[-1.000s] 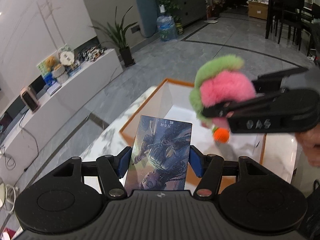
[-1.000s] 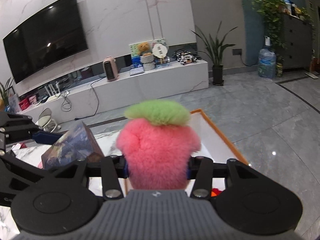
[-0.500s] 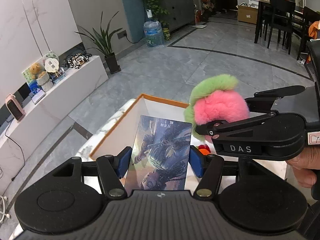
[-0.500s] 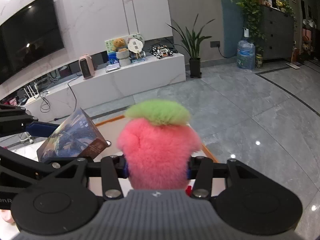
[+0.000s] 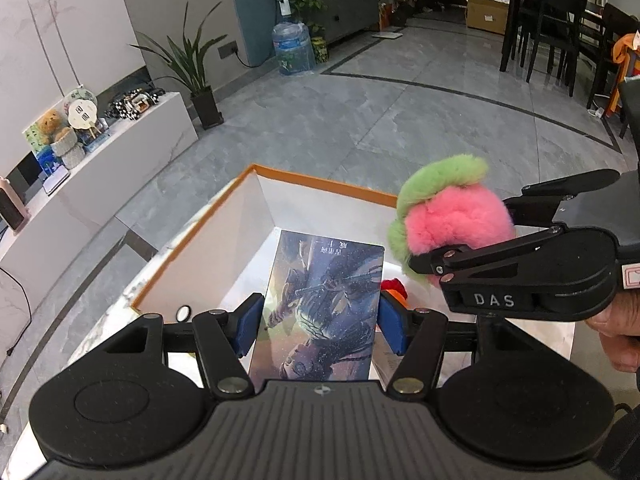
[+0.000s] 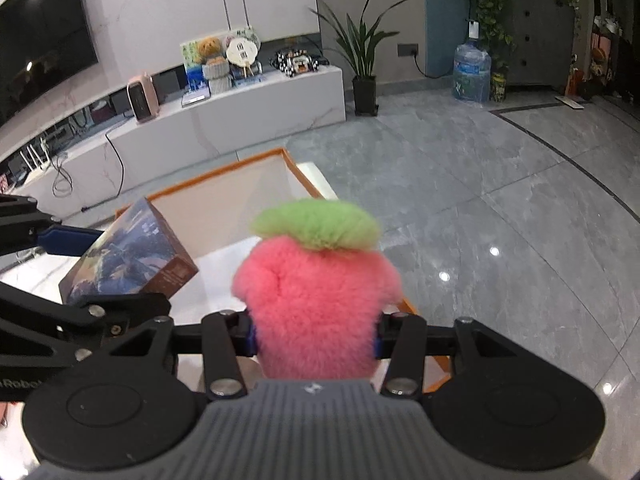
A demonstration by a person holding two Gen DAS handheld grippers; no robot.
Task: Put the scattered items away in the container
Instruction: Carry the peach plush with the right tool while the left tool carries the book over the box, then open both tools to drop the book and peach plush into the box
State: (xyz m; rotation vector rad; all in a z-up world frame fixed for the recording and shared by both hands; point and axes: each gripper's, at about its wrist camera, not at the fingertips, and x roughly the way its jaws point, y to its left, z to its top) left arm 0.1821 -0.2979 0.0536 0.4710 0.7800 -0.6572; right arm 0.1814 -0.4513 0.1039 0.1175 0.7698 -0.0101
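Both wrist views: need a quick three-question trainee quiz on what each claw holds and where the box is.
1. True or false: the left claw is shut on the flat illustrated card box.
2. What does the right claw grip? A) orange ball B) pink fluffy plush strawberry with green top C) nothing
3. Fill in: both items are held over the white container with the ____ rim.

Key: 1 true; 2 B; 3 orange.
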